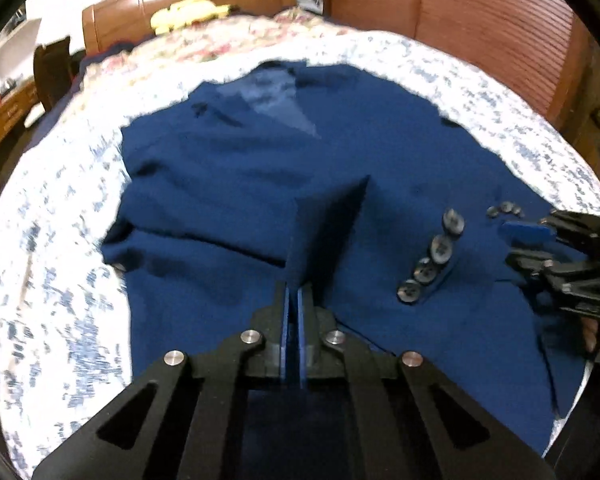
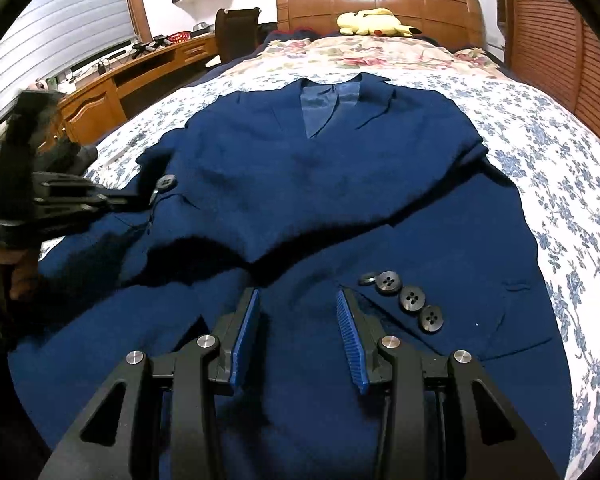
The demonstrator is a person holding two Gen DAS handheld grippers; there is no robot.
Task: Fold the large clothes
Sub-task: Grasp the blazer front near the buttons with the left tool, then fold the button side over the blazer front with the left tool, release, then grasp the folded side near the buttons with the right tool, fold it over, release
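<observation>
Left hand-held gripper pinched on blue jacket fold, visible only in left-wrist view; right hand-held gripper half-open.

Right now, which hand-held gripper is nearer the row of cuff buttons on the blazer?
Right. The right hand-held gripper hovers open just beside the cuff buttons, and the left hand-held gripper is farther off, shut on a fold of the blazer.
</observation>
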